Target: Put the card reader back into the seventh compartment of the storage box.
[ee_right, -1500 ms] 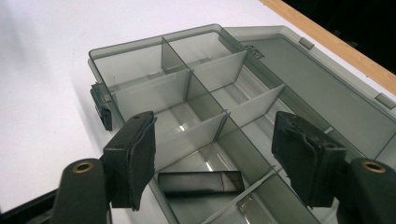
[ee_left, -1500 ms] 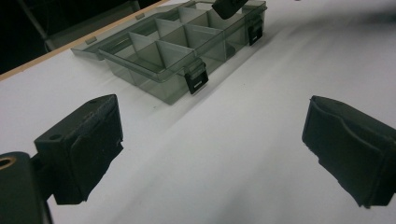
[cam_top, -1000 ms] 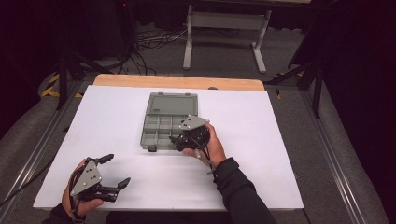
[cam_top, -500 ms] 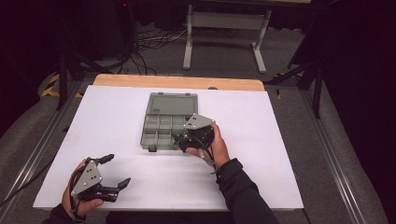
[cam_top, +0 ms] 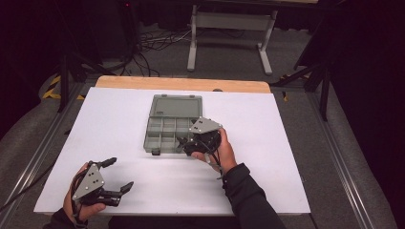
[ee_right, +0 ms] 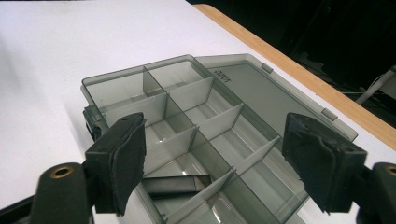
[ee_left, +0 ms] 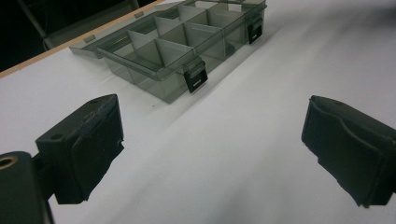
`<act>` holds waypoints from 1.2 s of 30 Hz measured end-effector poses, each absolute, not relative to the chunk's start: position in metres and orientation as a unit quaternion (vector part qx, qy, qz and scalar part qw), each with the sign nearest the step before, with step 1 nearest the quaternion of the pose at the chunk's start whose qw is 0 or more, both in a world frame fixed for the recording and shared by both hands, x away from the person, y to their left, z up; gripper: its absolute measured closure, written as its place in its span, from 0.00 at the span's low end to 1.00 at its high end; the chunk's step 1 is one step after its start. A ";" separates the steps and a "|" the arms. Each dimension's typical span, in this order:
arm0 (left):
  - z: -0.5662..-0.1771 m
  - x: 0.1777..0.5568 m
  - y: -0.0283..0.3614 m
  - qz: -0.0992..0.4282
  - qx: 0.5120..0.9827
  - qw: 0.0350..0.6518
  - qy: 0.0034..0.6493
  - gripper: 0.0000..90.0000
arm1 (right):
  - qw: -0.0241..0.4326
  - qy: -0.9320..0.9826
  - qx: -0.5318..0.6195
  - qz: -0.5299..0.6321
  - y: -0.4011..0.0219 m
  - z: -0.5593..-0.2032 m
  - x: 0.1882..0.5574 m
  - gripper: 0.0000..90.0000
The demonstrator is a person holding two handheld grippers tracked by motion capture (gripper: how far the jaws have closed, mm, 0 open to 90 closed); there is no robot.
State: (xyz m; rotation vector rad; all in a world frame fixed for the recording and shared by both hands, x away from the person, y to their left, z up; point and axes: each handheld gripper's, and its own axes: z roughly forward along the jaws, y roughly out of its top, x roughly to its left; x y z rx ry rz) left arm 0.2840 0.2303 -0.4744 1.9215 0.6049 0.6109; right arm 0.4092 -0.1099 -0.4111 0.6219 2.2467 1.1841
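Organizer box (cam_top: 172,125), lid open, mid-counter (cam_top: 286,143). Right tongs (cam_top: 184,143) spread over near-right compartments; left tongs (cam_top: 119,174) spread, idle, near-left. Next, probably: reach into a compartment.

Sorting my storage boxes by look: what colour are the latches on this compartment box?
Black, on a see-through grey box. The latches show best in the left gripper view.

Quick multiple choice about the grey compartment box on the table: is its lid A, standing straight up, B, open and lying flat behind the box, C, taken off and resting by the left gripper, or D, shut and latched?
B: the organiser box has its compartments uncovered, and its lid lies flat on the white table along the far side of the box, as the right gripper view also shows.
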 end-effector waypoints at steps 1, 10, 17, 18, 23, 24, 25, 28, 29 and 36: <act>-0.474 0.284 0.230 0.252 0.793 0.496 0.249 0.07 | 0.261 0.829 0.230 0.437 -0.110 -0.411 0.409 0.24; -0.474 0.284 0.230 0.251 0.794 0.495 0.249 0.07 | 0.272 0.821 0.232 0.445 -0.113 -0.411 0.403 0.21; -0.474 0.284 0.230 0.252 0.793 0.495 0.249 0.07 | 0.281 0.815 0.230 0.451 -0.116 -0.411 0.397 0.20; -0.474 0.284 0.230 0.253 0.793 0.495 0.249 0.07 | 0.283 0.815 0.229 0.451 -0.117 -0.411 0.396 0.20; -0.474 0.284 0.230 0.252 0.792 0.496 0.250 0.07 | 0.290 0.809 0.231 0.455 -0.120 -0.410 0.393 0.17; -0.474 0.284 0.230 0.253 0.793 0.495 0.250 0.07 | 0.290 0.808 0.232 0.457 -0.120 -0.410 0.392 0.17; -0.474 0.284 0.230 0.253 0.793 0.495 0.250 0.07 | 0.288 0.807 0.234 0.459 -0.121 -0.410 0.391 0.16; -0.474 0.284 0.230 0.253 0.793 0.495 0.250 0.07 | 0.292 0.807 0.233 0.458 -0.122 -0.410 0.389 0.15; -0.474 0.284 0.230 0.253 0.793 0.495 0.250 0.07 | 0.292 0.806 0.233 0.459 -0.123 -0.410 0.389 0.15; -0.474 0.283 0.230 0.253 0.793 0.495 0.250 0.07 | 0.294 0.805 0.229 0.462 -0.127 -0.407 0.383 0.15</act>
